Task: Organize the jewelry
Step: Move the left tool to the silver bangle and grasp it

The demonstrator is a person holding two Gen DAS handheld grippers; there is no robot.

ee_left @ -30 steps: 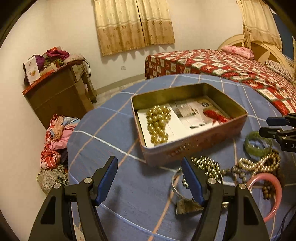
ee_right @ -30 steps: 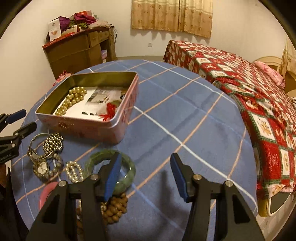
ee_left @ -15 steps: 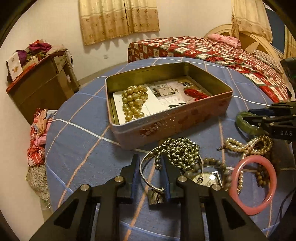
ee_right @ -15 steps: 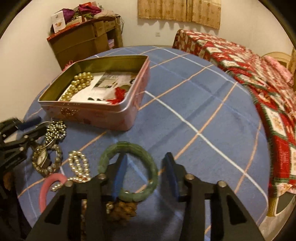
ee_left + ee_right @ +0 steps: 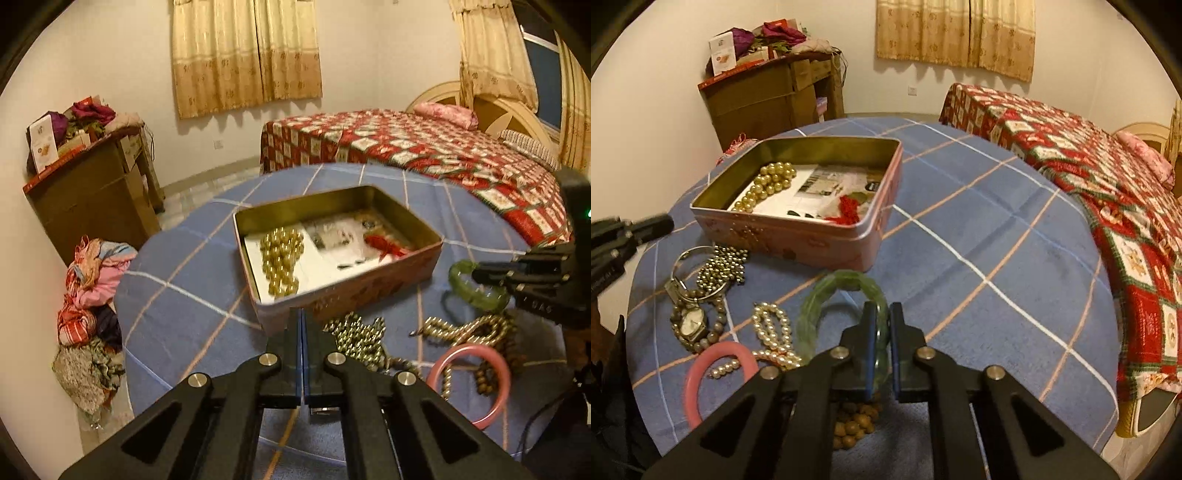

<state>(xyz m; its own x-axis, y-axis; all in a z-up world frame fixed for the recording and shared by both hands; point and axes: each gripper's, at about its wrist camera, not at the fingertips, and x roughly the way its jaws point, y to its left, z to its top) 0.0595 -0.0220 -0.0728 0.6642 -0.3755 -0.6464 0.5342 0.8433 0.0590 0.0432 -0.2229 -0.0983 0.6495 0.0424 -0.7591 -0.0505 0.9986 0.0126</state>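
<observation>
A pink tin (image 5: 351,291) (image 5: 798,240) stands open on the blue checked table (image 5: 979,236) and holds a gold pearl string (image 5: 280,258) and a red trinket (image 5: 384,245). My right gripper (image 5: 881,314) (image 5: 480,275) is closing, and its pads pinch the near rim of a green bangle (image 5: 827,291) (image 5: 476,291), which tilts up off the cloth. My left gripper (image 5: 300,314) (image 5: 665,223) is shut in front of the tin with nothing visible between its pads. A silver ring (image 5: 698,273) lies below it, apart from its tip.
Loose on the cloth lie a metal bead cluster (image 5: 358,336), a watch (image 5: 690,321), a pearl strand (image 5: 775,332), a pink bangle (image 5: 469,349) and brown wooden beads (image 5: 853,424). A bed (image 5: 1108,177) flanks the table's right, and a dresser (image 5: 92,192) and a clothes pile (image 5: 88,295) its left.
Both grippers went from wide open to closed. The left one dipped over the silver ring, then drew back and up. The right one closed on the green bangle and tipped it up.
</observation>
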